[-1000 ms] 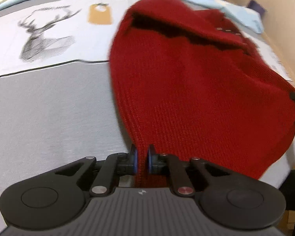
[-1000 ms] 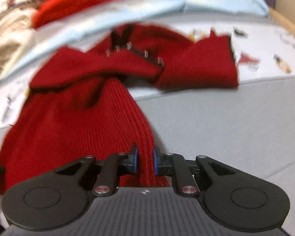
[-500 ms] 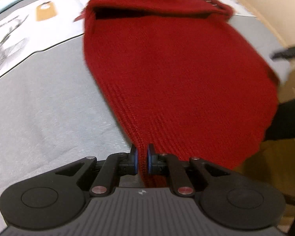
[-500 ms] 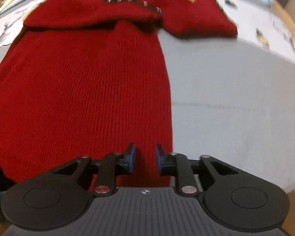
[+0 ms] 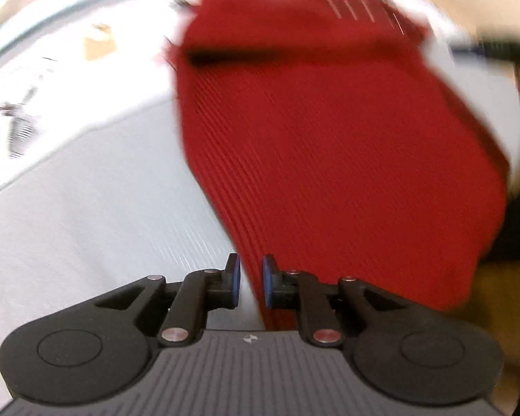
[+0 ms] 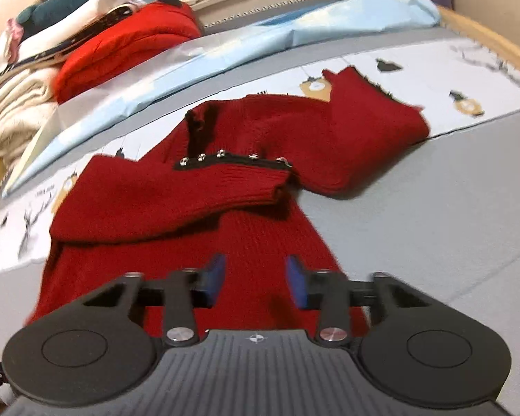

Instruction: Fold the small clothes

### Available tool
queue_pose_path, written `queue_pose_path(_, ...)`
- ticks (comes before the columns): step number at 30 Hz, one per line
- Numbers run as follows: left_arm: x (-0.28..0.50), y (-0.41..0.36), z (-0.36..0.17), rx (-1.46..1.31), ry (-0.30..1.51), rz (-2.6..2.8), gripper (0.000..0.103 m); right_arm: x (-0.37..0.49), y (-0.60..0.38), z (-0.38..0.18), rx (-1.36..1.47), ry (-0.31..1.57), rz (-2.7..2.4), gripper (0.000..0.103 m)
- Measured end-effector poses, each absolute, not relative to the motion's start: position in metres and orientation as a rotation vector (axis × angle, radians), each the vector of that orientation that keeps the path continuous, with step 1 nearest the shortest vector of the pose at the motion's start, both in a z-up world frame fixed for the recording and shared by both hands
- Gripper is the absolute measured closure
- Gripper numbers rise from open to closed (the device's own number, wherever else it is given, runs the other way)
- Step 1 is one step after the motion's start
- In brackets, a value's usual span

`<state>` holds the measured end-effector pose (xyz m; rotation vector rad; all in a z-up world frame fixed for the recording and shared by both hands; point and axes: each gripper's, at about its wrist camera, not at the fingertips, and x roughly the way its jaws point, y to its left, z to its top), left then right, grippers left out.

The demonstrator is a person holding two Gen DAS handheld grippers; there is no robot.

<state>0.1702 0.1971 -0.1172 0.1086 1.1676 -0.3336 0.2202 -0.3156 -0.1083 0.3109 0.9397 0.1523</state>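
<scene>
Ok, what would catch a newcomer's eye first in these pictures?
The red knit sweater spread across the grey bedcover, one sleeve folded over its chest. Next, the clothes pile at the far left. The right gripper hangs open over the sweater's hem.

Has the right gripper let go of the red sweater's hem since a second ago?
Yes. The right gripper pinched the red sweater earlier; now its jaws stand apart, closing again, clear of the knit lying on the grey bedspread.
</scene>
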Motion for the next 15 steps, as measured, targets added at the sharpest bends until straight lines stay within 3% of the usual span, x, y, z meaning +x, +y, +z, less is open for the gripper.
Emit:
queue_pose_path(5, 0.203, 0.191, -0.078, -0.019, 0.983, -0.179, 0.088, 0.265, -0.301, -0.129, 0.467, 0.916, 0.145, 0.076)
queue_pose_path(8, 0.217, 0.174, -0.06, -0.055, 0.894, -0.109, 0.088, 0.288, -0.299, -0.15, 0.575, 0.976, 0.061, 0.044)
queue_pose_path(12, 0.246, 0.144, -0.027, 0.009, 0.815, -0.111, 0.088, 0.308, -0.3, -0.17, 0.61, 1.022, -0.055, 0.043)
queue_pose_path(13, 0.254, 0.133, -0.018, 0.026, 0.793, -0.129, 0.088, 0.311, -0.302, -0.172, 0.616, 1.019, -0.08, 0.044)
queue_pose_path(14, 0.262, 0.124, -0.007, 0.033, 0.775, -0.153, 0.088, 0.314, -0.304, -0.173, 0.628, 1.006, -0.096, 0.054)
queue_pose_path(15, 0.268, 0.112, -0.003, 0.027, 0.758, -0.183, 0.086, 0.316, -0.306, -0.172, 0.636, 0.985, -0.105, 0.079)
